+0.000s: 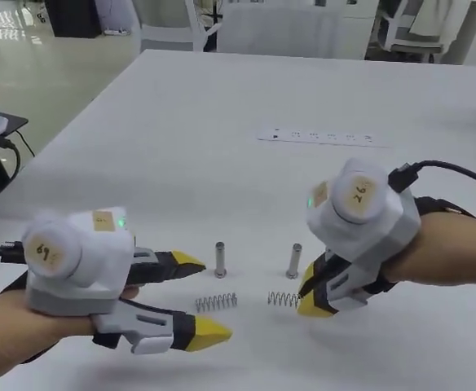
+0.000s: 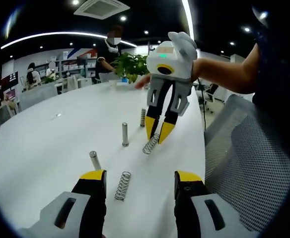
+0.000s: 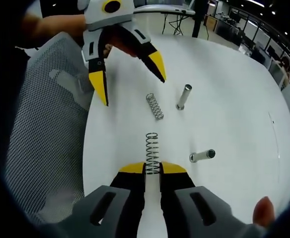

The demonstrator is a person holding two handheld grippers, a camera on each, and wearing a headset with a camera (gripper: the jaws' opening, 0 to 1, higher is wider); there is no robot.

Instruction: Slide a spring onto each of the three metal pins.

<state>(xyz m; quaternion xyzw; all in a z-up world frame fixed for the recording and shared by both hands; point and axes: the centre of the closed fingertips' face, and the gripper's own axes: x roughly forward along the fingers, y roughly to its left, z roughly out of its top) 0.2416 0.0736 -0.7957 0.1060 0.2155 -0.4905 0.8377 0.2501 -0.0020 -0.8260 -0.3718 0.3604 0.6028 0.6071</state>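
The left gripper (image 1: pixel 199 297) is hovering just left of the loose spring (image 1: pixel 216 302), which is lying flat on the white table (image 1: pixel 222 163). Its jaws are standing spread wide, gripping nothing, with one yellow tip to each side of the loose spring's line, apparently so that they can close across the coil next. Just behind the loose spring, the first pin (image 1: pixel 220 259) is standing upright and bare, close enough that a picked-up coil would need only a short carry to reach its top. To the right of the loose spring, roughly end to end with it but apart, the held spring (image 1: pixel 283 299) is sticking out from the right gripper (image 1: pixel 315 293), whose jaws are pressing nearly together on its last few turns. Gripping it by the end is leaving most of its bore free to go over a pin, and whether its free end is touching the table I cannot tell. Behind and to the right of the loose spring, the second pin (image 1: pixel 294 261) is standing bare beside those jaws. I judge it the likely target, so the held spring will need tipping upright first. Farther beyond the loose spring, in the left gripper view, a ribbed post (image 2: pixel 142 117) is standing, possibly the third pin already wearing a spring, though it is too small to tell.
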